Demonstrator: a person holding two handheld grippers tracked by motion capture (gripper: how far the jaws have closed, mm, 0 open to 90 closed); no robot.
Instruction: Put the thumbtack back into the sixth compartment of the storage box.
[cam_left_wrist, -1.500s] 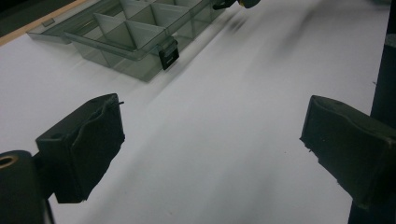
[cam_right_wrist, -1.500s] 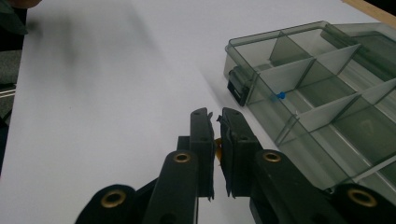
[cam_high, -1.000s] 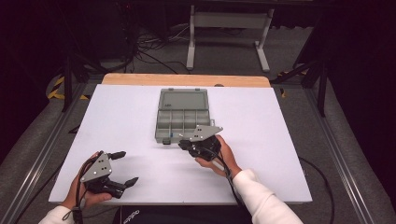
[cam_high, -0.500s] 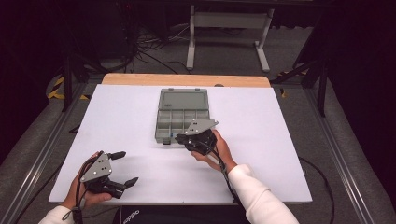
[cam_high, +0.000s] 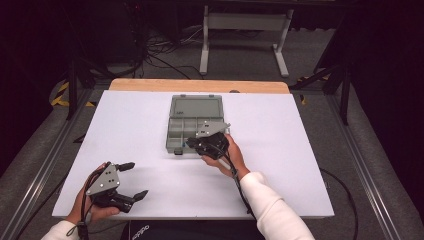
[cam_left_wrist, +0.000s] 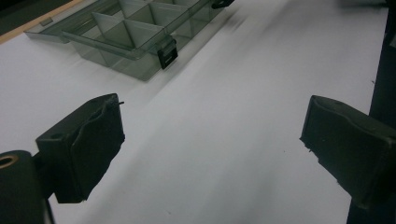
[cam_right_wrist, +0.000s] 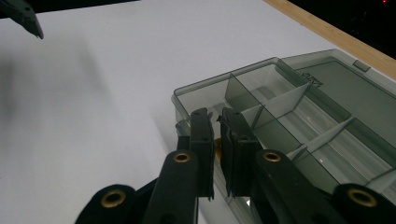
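Observation:
A smoky grey organizer box (cam_high: 192, 125) lies open in the middle of the white table, its lid flat behind it and its dividers showing (cam_right_wrist: 289, 116). My right gripper (cam_high: 189, 145) hangs at the box's near left corner. Its jaws (cam_right_wrist: 214, 114) are nearly together over the corner compartment, and a small yellow item (cam_right_wrist: 216, 143) shows pinched between them. My left gripper (cam_high: 138, 179) rests at the table's near left, held by a hand, its jaws (cam_left_wrist: 212, 116) wide apart over bare table. The box (cam_left_wrist: 135, 32) and its black latch (cam_left_wrist: 167, 51) lie far ahead of it.
The white table top (cam_high: 300, 150) ends in a wooden strip (cam_high: 200, 85) at the far edge. Beyond that are a metal stand (cam_high: 245, 22) and floor cables (cam_high: 160, 50). One jaw of the left gripper (cam_right_wrist: 23, 14) shows at the top left of the right gripper view.
My right gripper has moved a little left and away from the person, closing in on the box's near left corner. The left gripper has stayed where it was.

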